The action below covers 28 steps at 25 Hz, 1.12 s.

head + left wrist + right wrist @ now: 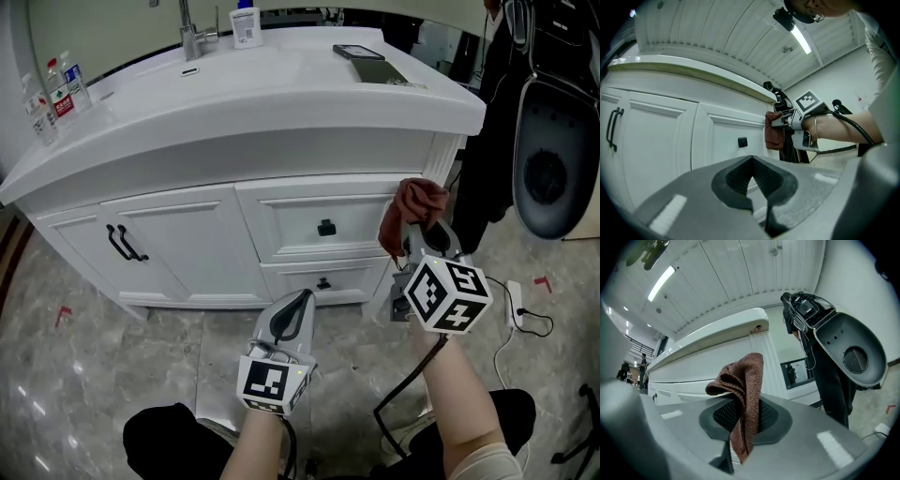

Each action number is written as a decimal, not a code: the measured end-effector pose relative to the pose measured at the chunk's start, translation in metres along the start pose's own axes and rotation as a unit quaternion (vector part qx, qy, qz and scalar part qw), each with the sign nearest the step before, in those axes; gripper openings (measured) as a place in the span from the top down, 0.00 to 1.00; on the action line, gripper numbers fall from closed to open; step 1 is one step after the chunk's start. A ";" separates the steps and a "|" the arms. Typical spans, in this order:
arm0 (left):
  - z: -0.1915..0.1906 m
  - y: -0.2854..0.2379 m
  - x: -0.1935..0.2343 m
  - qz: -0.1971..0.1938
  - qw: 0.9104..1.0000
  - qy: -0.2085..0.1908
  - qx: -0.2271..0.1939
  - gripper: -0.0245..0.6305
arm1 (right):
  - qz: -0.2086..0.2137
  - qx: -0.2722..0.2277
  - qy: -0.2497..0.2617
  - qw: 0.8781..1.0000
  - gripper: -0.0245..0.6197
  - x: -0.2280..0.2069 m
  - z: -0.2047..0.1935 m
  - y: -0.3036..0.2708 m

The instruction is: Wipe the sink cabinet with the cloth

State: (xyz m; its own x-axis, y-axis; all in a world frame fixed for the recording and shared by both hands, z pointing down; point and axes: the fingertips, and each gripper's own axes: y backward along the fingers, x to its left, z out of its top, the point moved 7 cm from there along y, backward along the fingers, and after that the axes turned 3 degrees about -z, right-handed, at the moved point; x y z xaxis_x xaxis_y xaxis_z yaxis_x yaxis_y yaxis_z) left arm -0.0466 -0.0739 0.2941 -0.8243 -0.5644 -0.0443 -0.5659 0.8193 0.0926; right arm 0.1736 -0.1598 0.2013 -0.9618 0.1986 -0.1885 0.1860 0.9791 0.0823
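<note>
The white sink cabinet (197, 234) stands in front of me, with two doors at the left and two drawers at the right. My right gripper (424, 242) is shut on a rust-brown cloth (411, 208), which sticks up beside the cabinet's right corner post, level with the upper drawer. The cloth (743, 394) bunches above the closed jaws in the right gripper view. My left gripper (292, 314) hangs lower, in front of the lower drawer, shut with nothing in it. The cloth (774, 132) and the right gripper (780, 123) also show in the left gripper view.
On the countertop (281, 84) are a faucet (192, 33), water bottles (56, 94), a white dispenser (246, 26) and a phone (358, 52). A dark chair (553, 141) stands at the right. A cable and plug (517, 305) lie on the marble floor.
</note>
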 end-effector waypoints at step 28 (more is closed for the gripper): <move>-0.026 0.049 0.080 0.100 0.994 0.047 0.001 0.96 | 0.191 0.076 0.015 0.978 0.84 0.184 -0.103 -0.049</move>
State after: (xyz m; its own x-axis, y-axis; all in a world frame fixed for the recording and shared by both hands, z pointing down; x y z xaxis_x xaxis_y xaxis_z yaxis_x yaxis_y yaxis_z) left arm -0.1399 -0.0819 0.3211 -0.9152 -0.3971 0.0683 -0.3910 0.9162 0.0878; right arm -0.0330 -0.1757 0.2639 -0.8210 0.5528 -0.1429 0.5593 0.8290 -0.0060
